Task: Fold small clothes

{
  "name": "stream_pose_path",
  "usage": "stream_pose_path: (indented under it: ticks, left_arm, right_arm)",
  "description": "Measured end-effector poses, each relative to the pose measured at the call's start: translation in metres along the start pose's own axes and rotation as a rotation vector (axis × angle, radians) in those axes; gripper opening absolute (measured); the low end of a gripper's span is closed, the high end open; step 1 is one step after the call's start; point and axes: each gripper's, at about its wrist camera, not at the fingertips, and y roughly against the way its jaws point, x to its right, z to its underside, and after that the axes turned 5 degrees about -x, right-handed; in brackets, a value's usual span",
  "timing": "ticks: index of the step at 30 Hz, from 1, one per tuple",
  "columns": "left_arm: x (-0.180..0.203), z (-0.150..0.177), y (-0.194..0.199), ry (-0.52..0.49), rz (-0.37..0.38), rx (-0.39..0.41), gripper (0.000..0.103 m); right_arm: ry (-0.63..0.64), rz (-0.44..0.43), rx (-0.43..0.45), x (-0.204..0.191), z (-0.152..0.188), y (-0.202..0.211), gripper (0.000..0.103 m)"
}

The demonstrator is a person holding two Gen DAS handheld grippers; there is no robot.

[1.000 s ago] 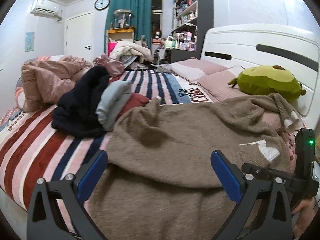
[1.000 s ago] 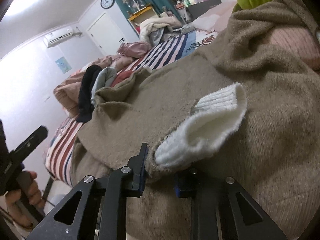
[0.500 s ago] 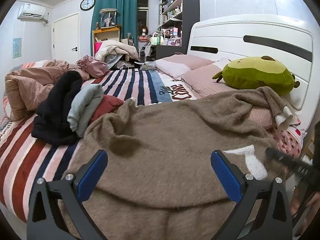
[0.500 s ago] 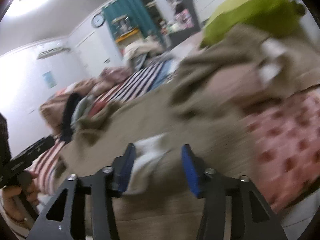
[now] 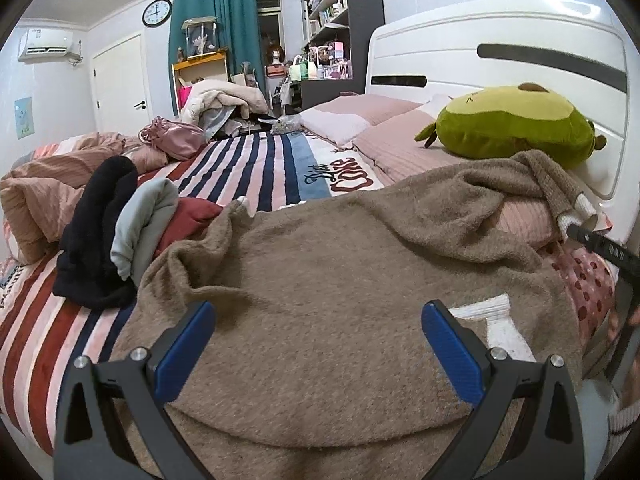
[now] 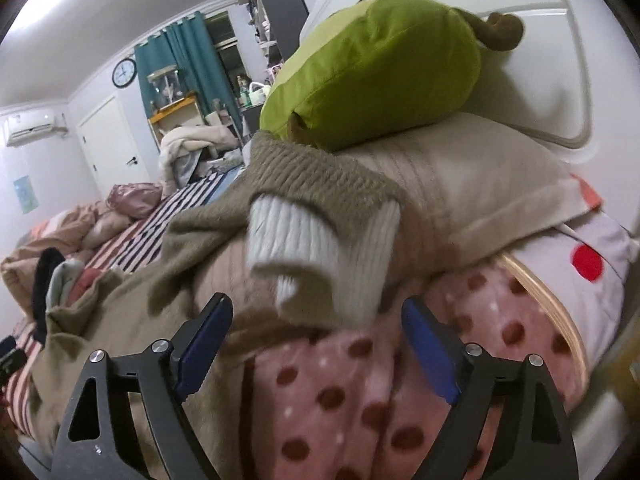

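Judging from how it lies, you have barely begun folding: the brown sweater is spread across the near part of the bed, its body fairly flat but wrinkled, with no fold made that the pictures show. Your left gripper hangs just over the near hem with its jaws wide apart and nothing between them. Your right gripper is also wide open and empty, pointed at the white-cuffed sleeve, which is draped up over the pink pillow at the far right, just below the green plush toy. A second white cuff lies on the sweater's near right side.

What is left, I'd say, is nearly everything: bring that sleeve off the pillow and across the body, fold the other sleeve in, then double the body over. A pile of dark, grey and red clothes waits on the left of the bed, apparently unfolded too.
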Motion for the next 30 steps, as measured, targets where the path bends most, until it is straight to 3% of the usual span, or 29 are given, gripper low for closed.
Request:
stream_pose_path:
  ticks: [3, 4, 5, 6, 7, 8, 14, 20, 30]
  left_arm:
    - [0.004, -0.003, -0.004, -0.009, -0.008, -0.006, 0.102]
    - [0.005, -0.004, -0.005, -0.01, -0.009, -0.008, 0.102]
    - [0.006, -0.005, -0.006, -0.012, -0.01, -0.009, 0.102]
    - [0.006, -0.006, -0.007, -0.013, -0.011, -0.009, 0.102]
    - [0.007, -0.007, -0.008, -0.013, -0.013, -0.009, 0.102]
    - [0.007, -0.007, -0.009, -0.012, -0.015, -0.01, 0.102]
    - [0.004, -0.009, -0.011, -0.001, -0.004, -0.006, 0.102]
    - [-0.009, -0.006, 0.003, 0.032, 0.014, 0.024, 0.102]
    - [-0.059, 0.013, 0.042, 0.111, 0.047, 0.098, 0.102]
  right_arm:
    - [0.013, -0.009, 0.017, 0.002, -0.01, -0.007, 0.084]
    - [0.014, -0.008, 0.033, 0.002, -0.014, -0.008, 0.077]
    - [0.012, -0.008, 0.054, 0.003, -0.017, -0.005, 0.067]
    - [0.009, -0.009, 0.063, 0.003, -0.019, -0.004, 0.042]
    - [0.006, -0.017, 0.061, 0.004, -0.021, -0.002, 0.024]
    - [0.003, -0.036, 0.058, 0.006, -0.022, 0.0, 0.015]
    - [0.026, -0.138, 0.079, -0.006, -0.025, 0.024, 0.009]
    - [0.017, -0.386, 0.088, -0.031, -0.037, 0.06, 0.008]
    - [0.127, -0.636, 0.022, -0.137, -0.033, 0.093, 0.008]
